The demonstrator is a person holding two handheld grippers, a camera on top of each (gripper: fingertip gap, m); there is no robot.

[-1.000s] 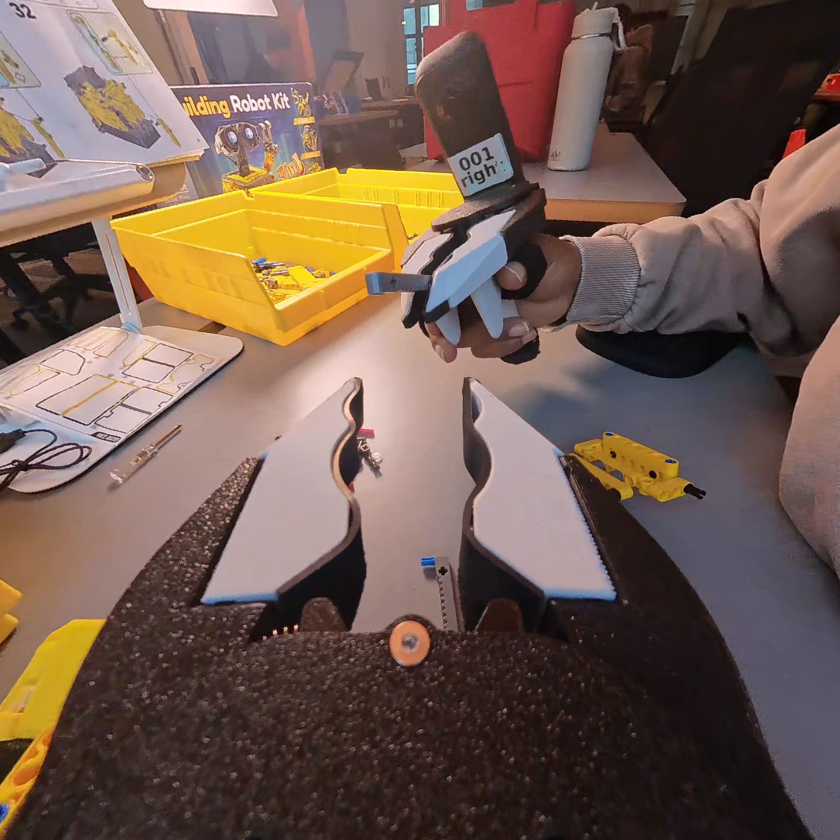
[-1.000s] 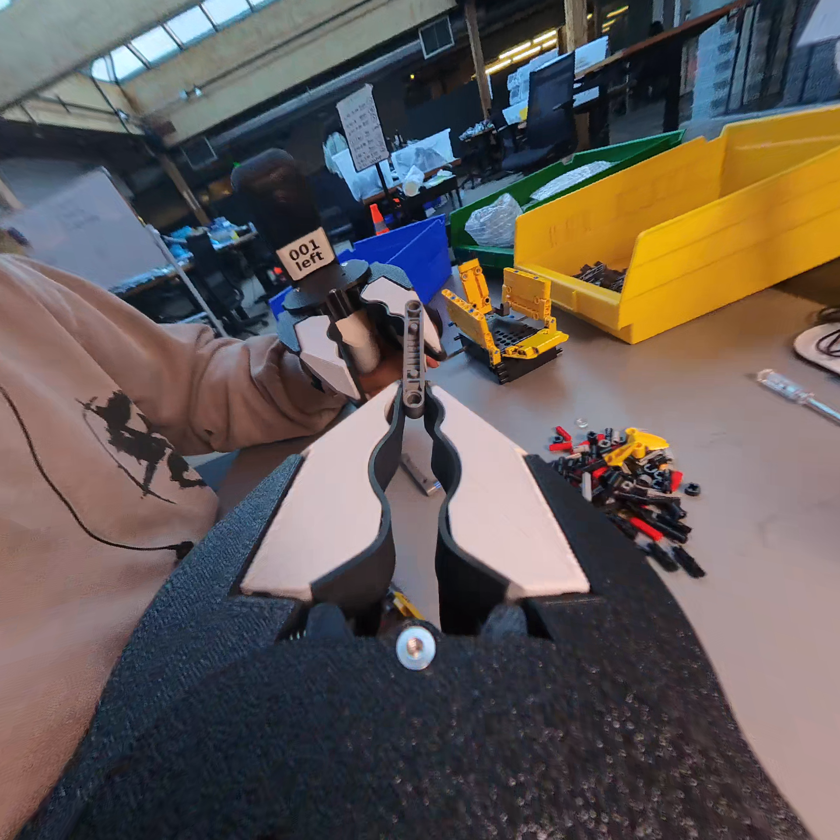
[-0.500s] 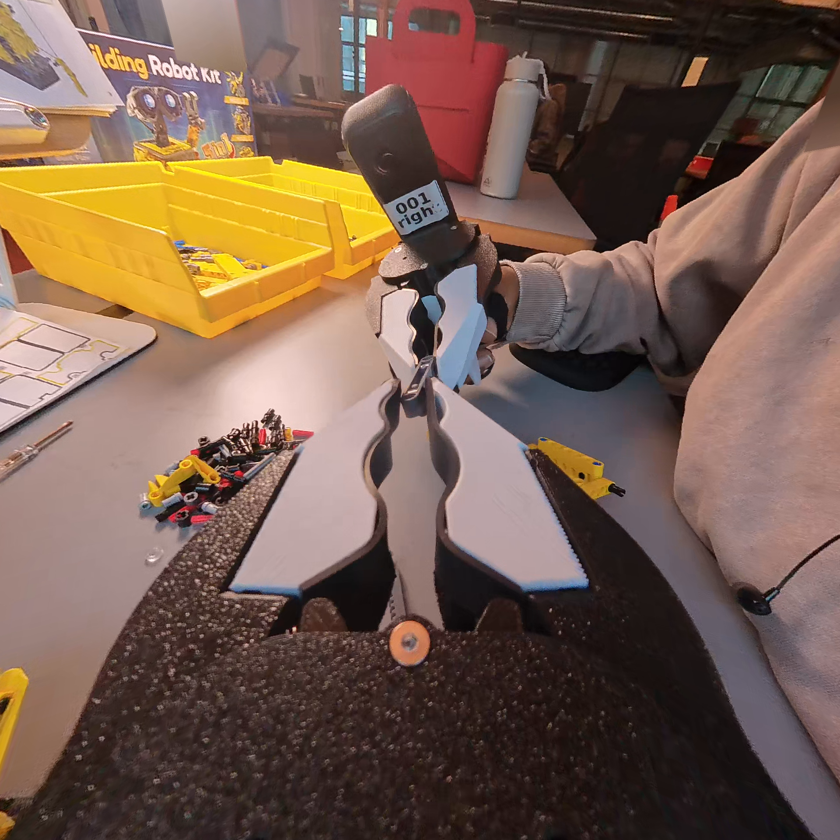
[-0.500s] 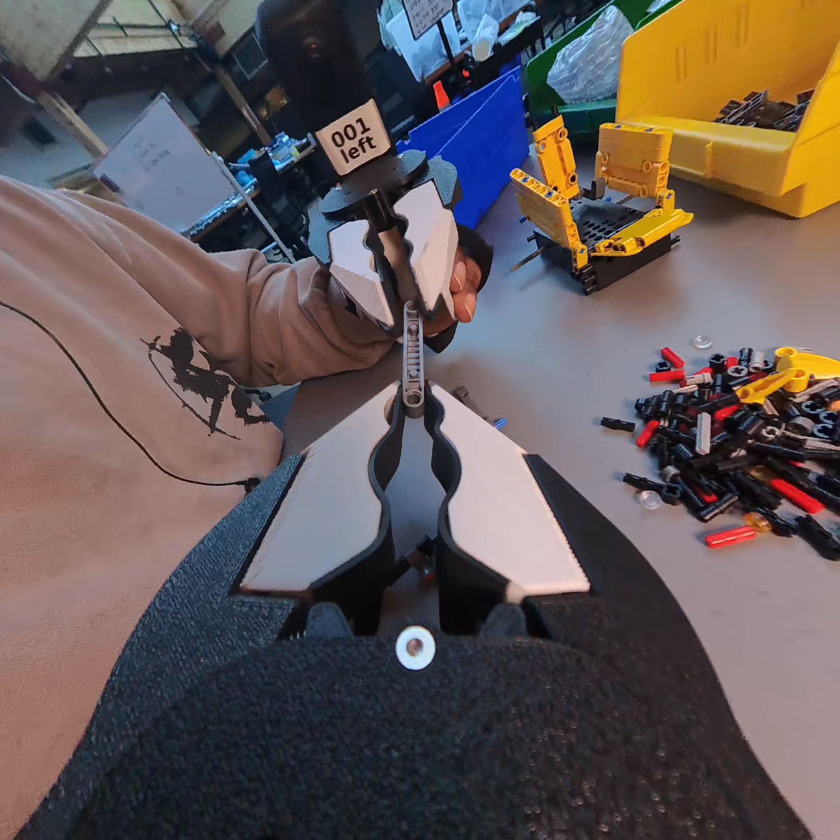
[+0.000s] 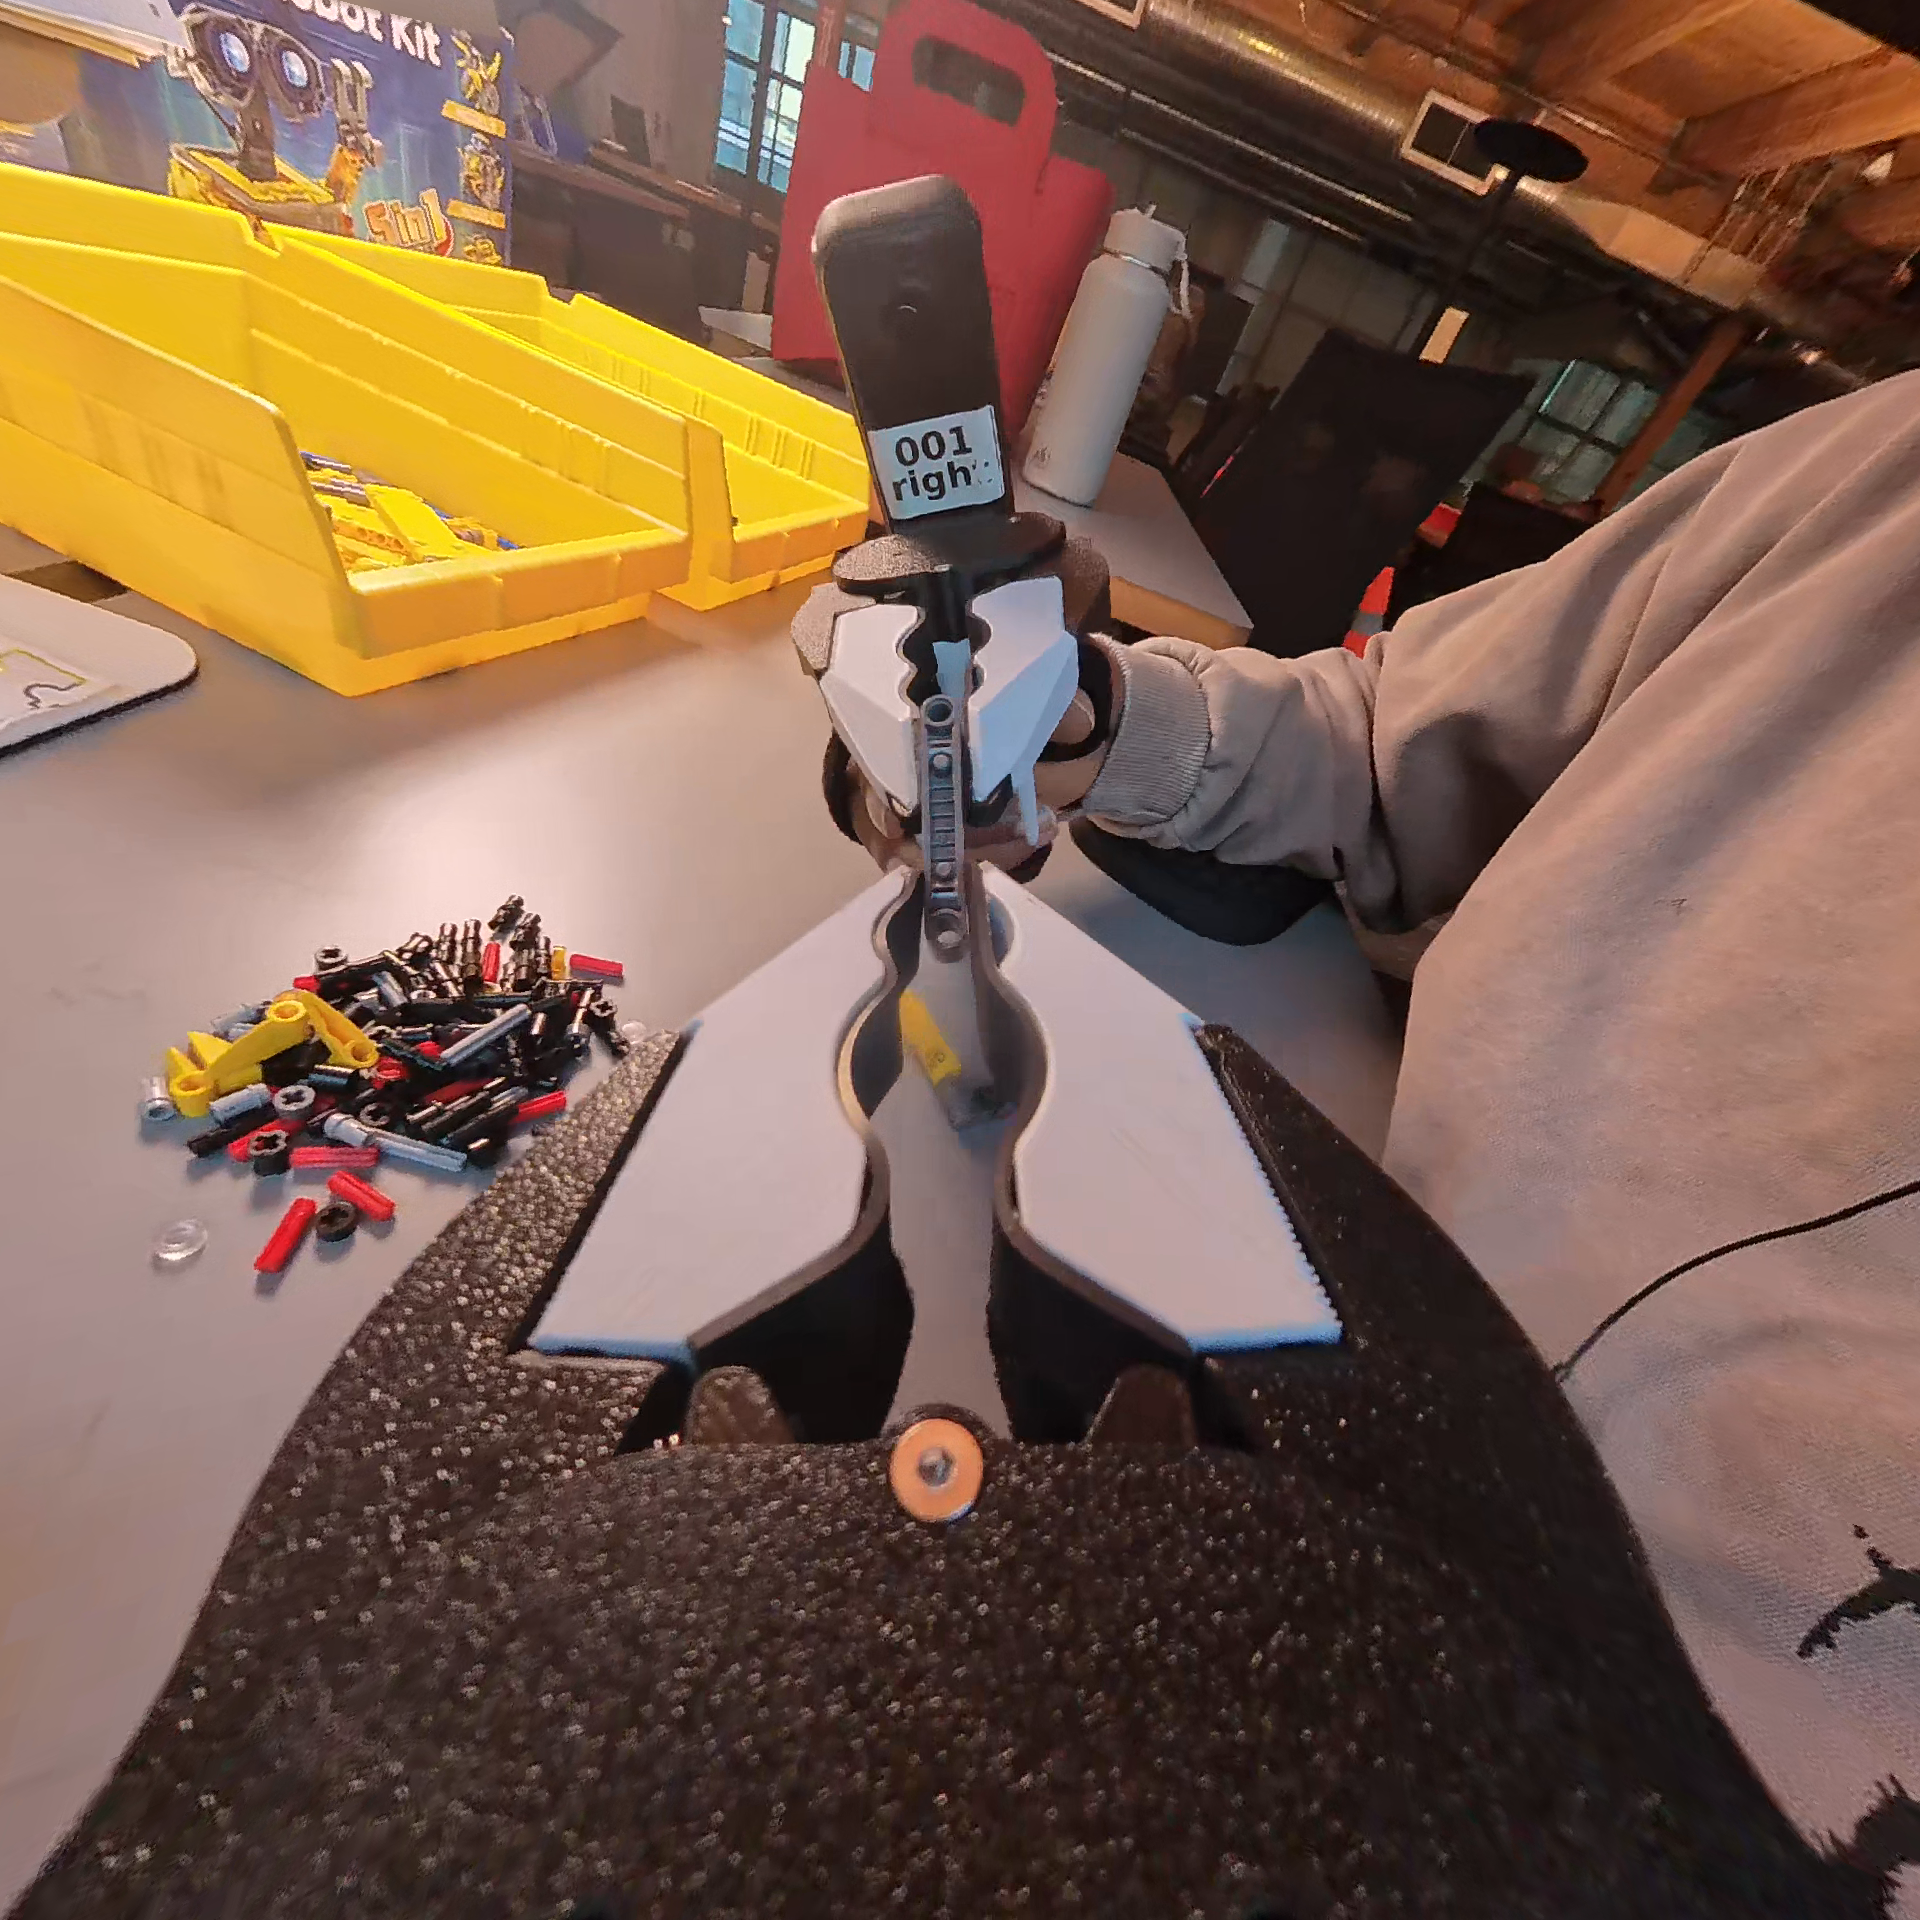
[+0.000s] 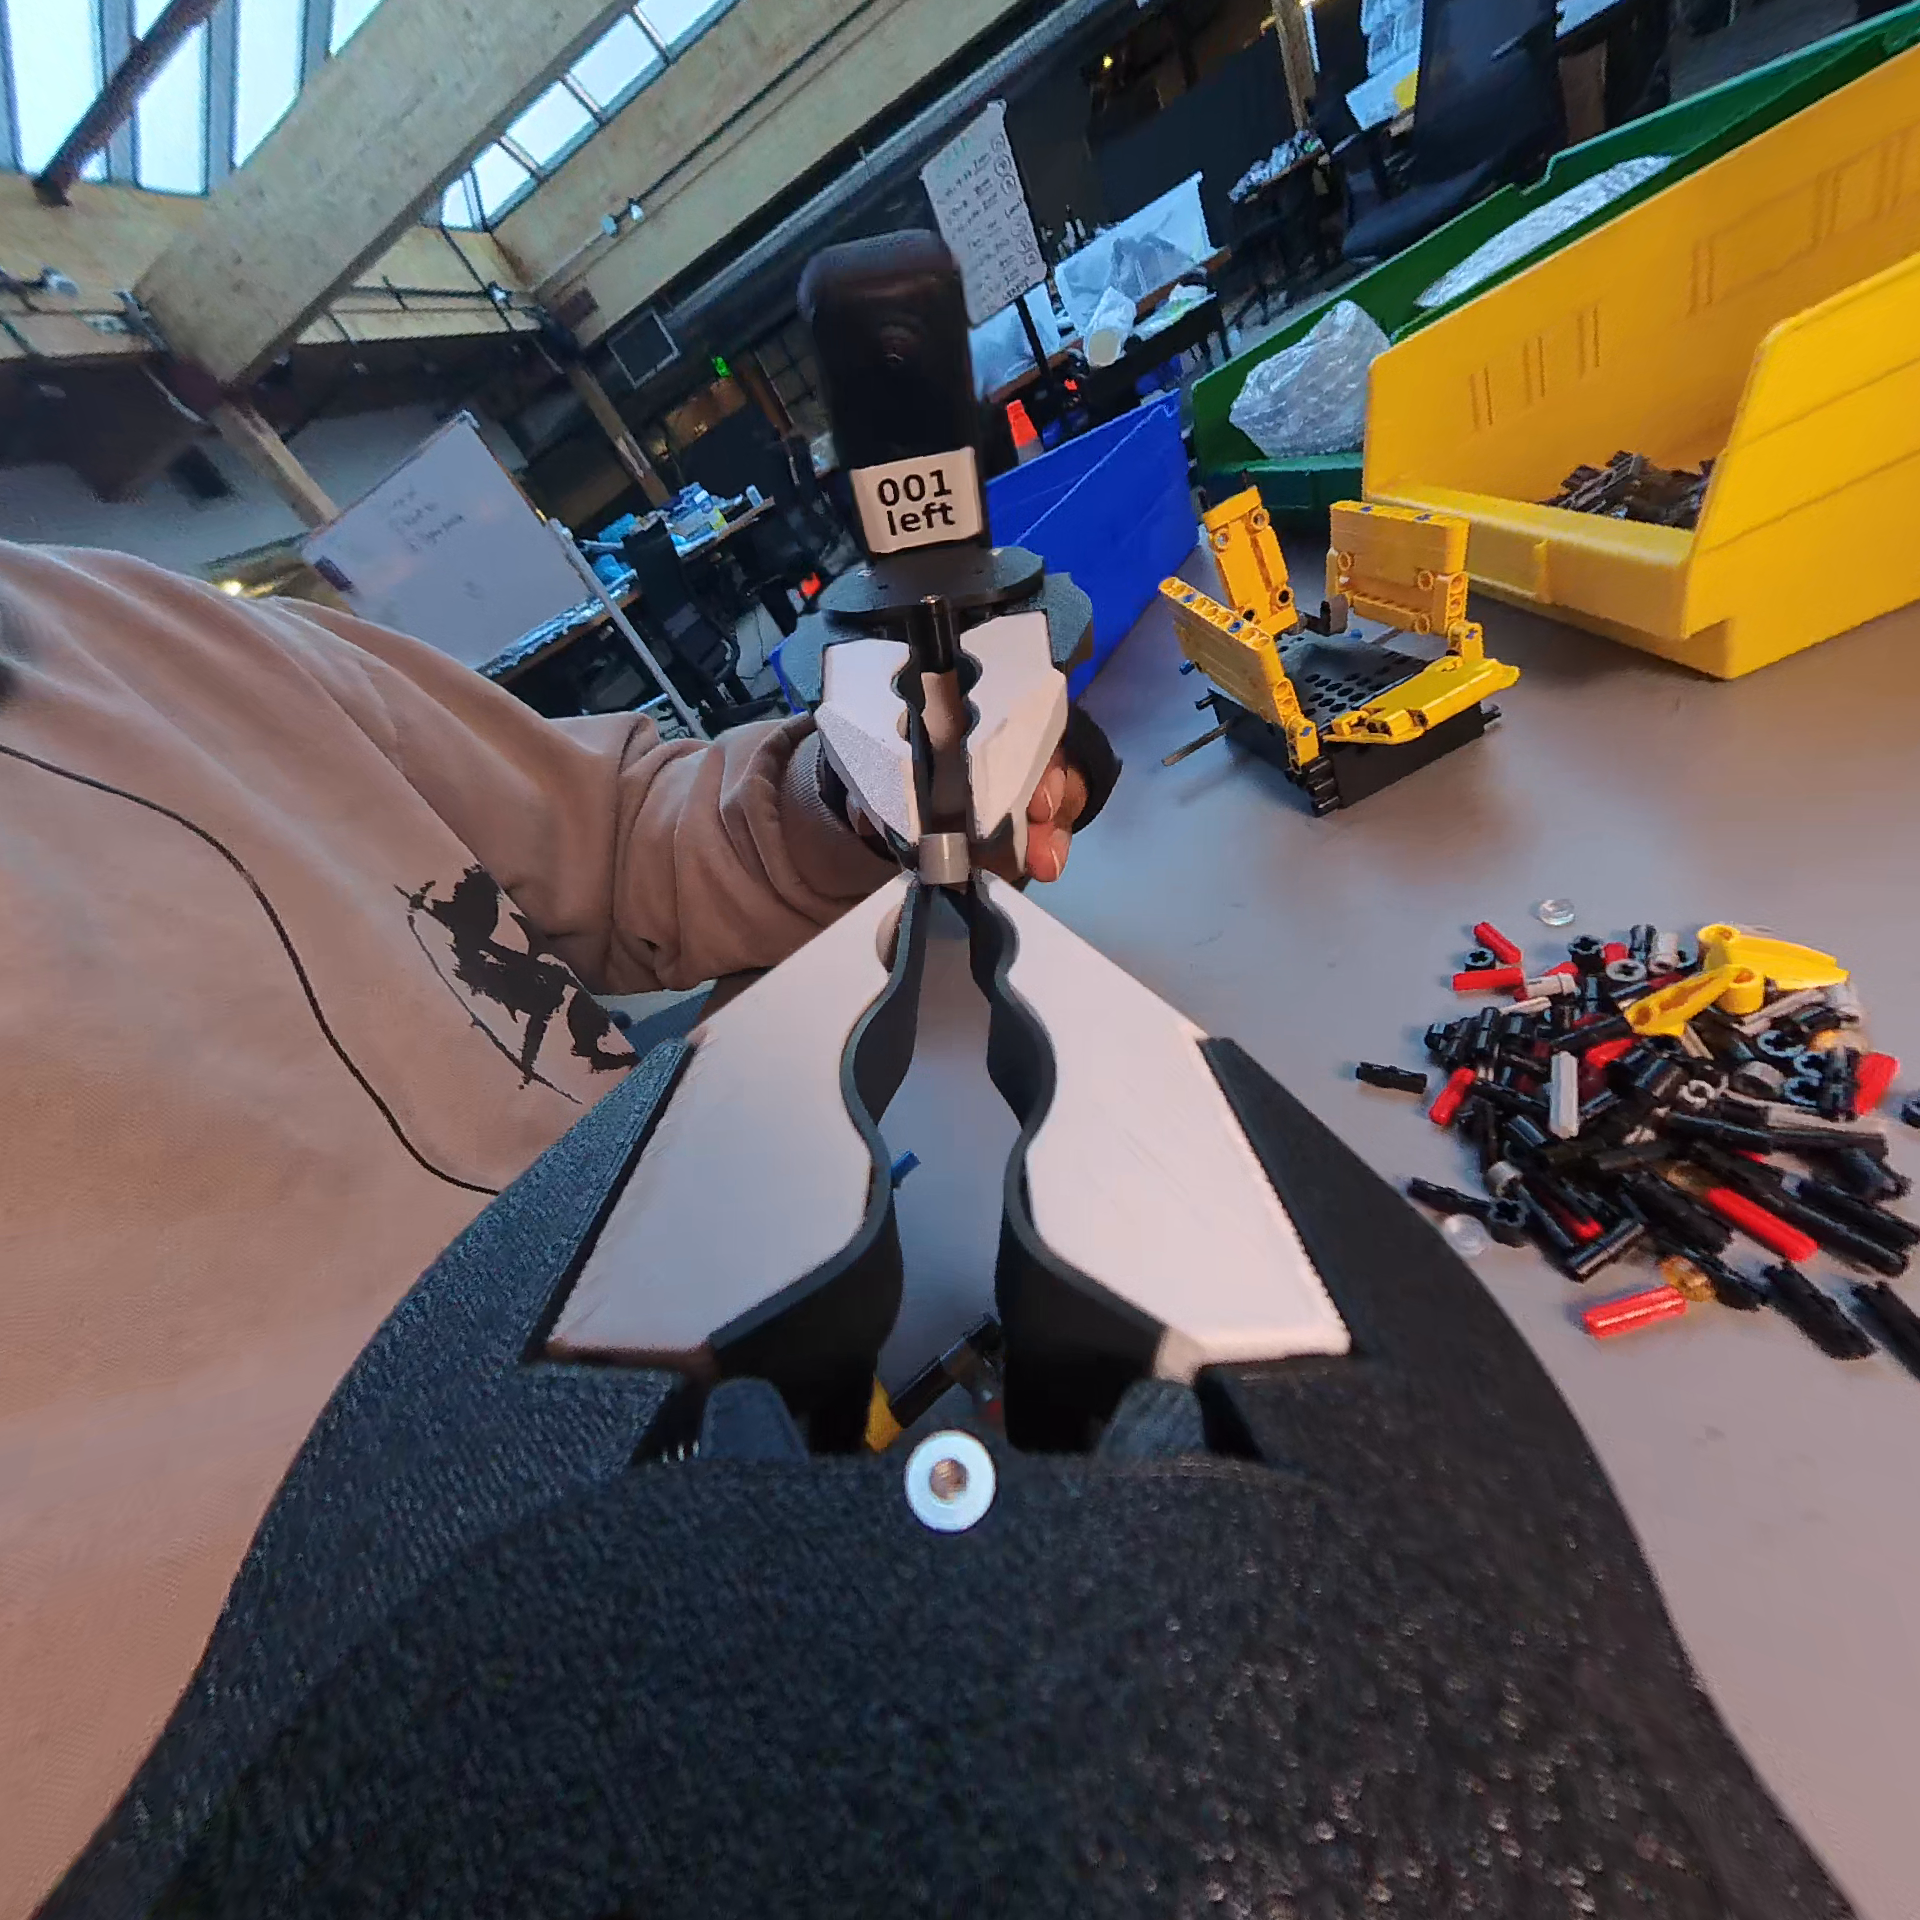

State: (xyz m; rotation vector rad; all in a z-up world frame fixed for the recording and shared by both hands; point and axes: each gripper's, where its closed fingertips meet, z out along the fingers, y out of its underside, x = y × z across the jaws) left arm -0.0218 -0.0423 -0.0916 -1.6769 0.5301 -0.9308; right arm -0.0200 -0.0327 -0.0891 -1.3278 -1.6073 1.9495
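Observation:
A grey beam with holes (image 5: 943,821) spans between my two grippers above the grey table (image 5: 520,831). My left gripper (image 5: 945,920) is shut on its near end. My right gripper (image 5: 948,805) faces it, fingers down, with the beam's far end between them. In the right wrist view the beam (image 6: 943,860) shows end-on, pinched at the tips of my right gripper (image 6: 943,891), with the left gripper (image 6: 940,836) just beyond. A person's hand holds each gripper.
A pile of small black, red and grey pins (image 5: 384,1060) lies left of the left gripper; it also shows in the right wrist view (image 6: 1662,1091). Yellow bins (image 5: 416,499) stand behind. A yellow and black part-built model (image 6: 1340,675) stands near a blue bin (image 6: 1101,499).
My left gripper rose from the table, open, to the beam held by the right gripper and shut on its free end. Both grippers have since shifted, and the beam now points along the right view.

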